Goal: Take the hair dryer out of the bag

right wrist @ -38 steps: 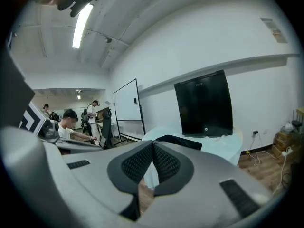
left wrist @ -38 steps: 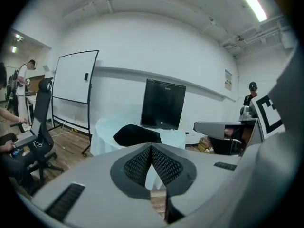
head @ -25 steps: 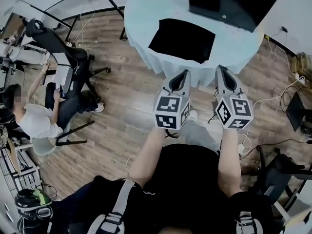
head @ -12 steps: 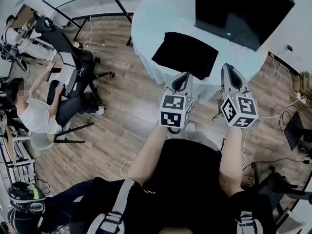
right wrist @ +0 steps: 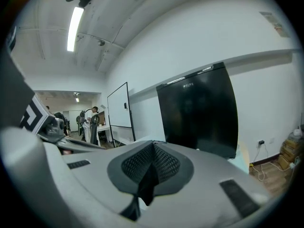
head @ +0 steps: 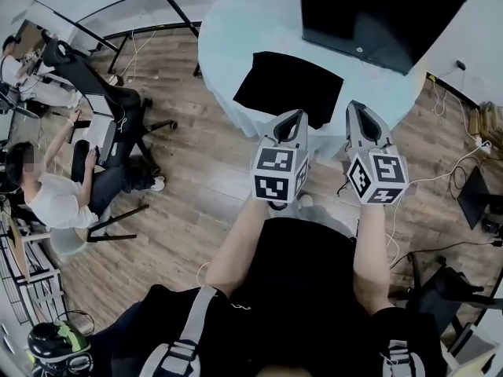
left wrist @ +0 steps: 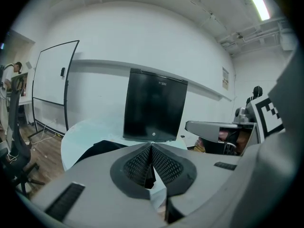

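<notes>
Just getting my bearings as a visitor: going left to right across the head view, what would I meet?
Seated person → left hand-held gripper → right hand-held gripper → cardboard boxes. The black bag overlaps the left hand-held gripper, so it is left out.

Cloth, wood and plastic, mostly matt

The black bag [head: 292,87] looks like soft matt cloth, though the view is coarse. The table [head: 236,38] has a smooth pale cloth, the floor [head: 196,187] is grained wood, the screen [head: 377,14] is faintly glossy, and the left gripper [head: 298,115] is matt grey plastic.
</notes>
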